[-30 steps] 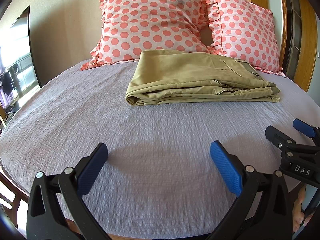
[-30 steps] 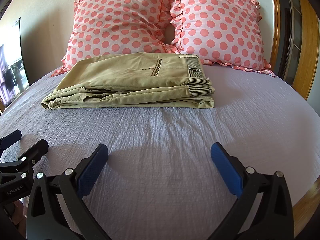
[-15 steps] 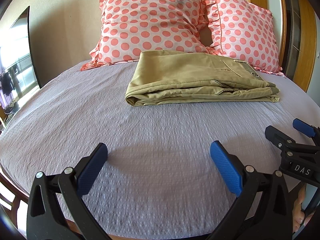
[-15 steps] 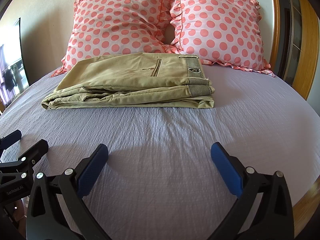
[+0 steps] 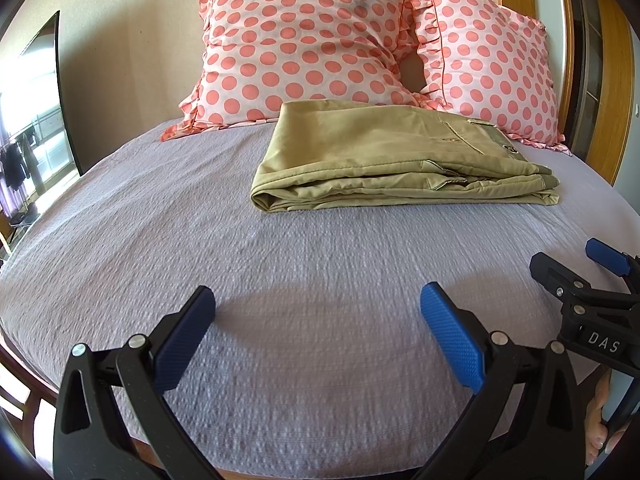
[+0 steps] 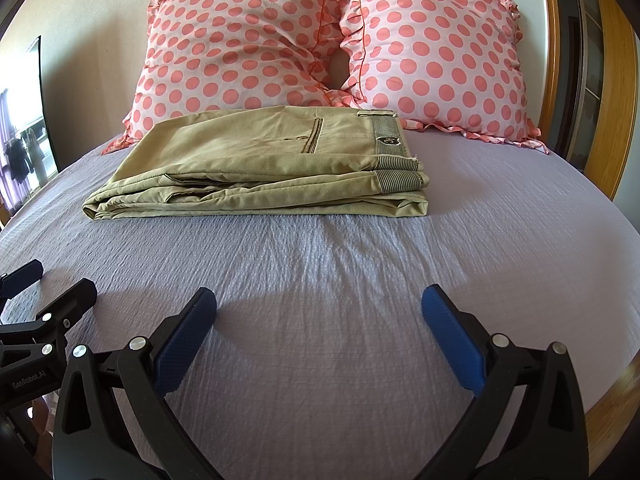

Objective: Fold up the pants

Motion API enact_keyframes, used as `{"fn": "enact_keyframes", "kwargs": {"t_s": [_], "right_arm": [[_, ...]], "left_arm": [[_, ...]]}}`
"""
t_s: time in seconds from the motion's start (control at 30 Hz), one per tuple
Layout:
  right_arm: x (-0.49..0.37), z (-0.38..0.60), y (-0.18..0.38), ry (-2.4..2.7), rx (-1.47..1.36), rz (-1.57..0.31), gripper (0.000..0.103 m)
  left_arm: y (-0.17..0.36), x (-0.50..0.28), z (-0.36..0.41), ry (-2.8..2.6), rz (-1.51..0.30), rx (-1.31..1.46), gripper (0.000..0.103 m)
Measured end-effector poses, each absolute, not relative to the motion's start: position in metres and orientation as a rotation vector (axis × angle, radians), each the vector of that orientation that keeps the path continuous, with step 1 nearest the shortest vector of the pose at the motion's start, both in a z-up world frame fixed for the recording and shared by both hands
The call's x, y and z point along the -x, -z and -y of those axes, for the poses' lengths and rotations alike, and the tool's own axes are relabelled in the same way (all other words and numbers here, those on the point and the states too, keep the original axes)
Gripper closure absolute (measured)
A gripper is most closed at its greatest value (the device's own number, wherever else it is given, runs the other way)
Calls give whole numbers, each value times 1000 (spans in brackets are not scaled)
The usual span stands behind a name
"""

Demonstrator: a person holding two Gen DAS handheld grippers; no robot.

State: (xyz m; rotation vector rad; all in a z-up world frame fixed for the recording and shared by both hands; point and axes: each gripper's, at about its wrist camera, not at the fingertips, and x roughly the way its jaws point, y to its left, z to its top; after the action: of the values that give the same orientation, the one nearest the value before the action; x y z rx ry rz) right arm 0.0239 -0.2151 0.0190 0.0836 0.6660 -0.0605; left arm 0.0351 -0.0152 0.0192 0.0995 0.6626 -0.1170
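Note:
Khaki pants [image 5: 392, 160] lie folded in a flat stack on the lilac bedsheet [image 5: 280, 280], just in front of the pillows; they also show in the right wrist view [image 6: 264, 164], waistband to the right. My left gripper [image 5: 316, 340] is open and empty, low over the sheet, well short of the pants. My right gripper [image 6: 318, 340] is open and empty too, at the same distance. Each gripper shows at the edge of the other's view: the right one [image 5: 576, 272] and the left one [image 6: 44, 292].
Two pink polka-dot pillows [image 6: 248, 40] [image 6: 436, 56] lean on the wall behind the pants. A wooden bed frame [image 6: 608, 404] runs along the right edge. A window [image 5: 28, 120] is at the left.

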Motion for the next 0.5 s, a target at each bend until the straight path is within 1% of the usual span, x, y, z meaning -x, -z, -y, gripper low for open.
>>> {"fn": "enact_keyframes", "kwargs": {"t_s": [0.5], "right_arm": [[-24,215,-19,60,-83,-664,1]], "left_arm": [[-20,-36,16,119,-670,-94,2]]}}
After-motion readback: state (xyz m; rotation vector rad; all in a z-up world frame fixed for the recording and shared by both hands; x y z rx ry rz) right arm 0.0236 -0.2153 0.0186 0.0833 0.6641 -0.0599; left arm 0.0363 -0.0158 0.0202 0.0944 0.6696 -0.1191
